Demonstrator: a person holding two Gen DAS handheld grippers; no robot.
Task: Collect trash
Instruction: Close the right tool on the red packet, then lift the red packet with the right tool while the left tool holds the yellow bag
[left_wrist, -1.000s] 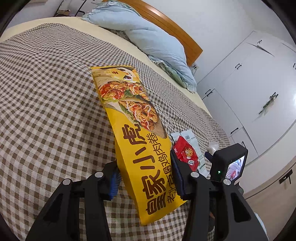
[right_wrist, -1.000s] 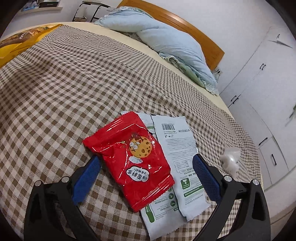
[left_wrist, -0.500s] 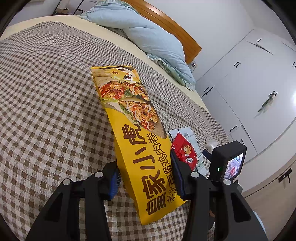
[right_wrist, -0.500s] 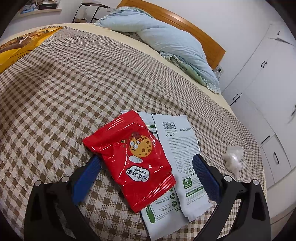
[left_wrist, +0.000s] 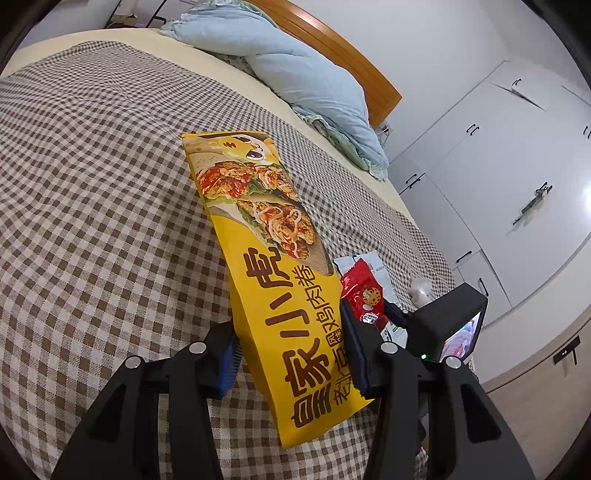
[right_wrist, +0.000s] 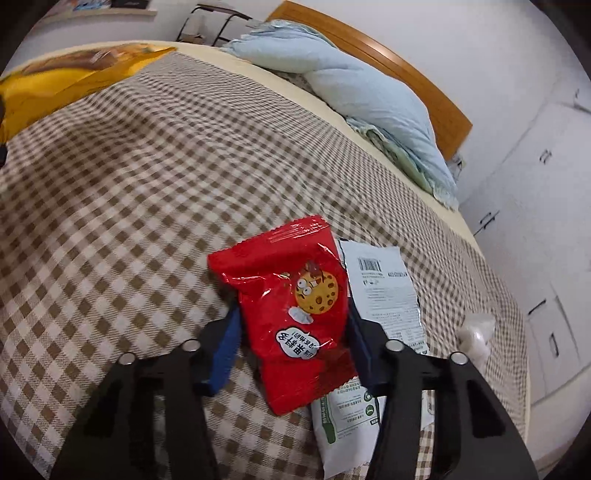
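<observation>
Right gripper (right_wrist: 293, 339) jaws just closed, now pinching the crinkly red cookie wrapper (right_wrist: 295, 306) off the checked bedspread (right_wrist: 129, 206); left gripper (left_wrist: 291, 354) clamps the long yellow wrap bag (left_wrist: 273, 266).

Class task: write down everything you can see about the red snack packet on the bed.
The red snack packet is glossy, crinkled plastic film with crimped ends, printed with a cartoon cookie face and a speech bubble. It lies on the checked bedspread, overlapping white wrappers. The right gripper has just been closing and its blue pads now squeeze the packet's sides.
</observation>
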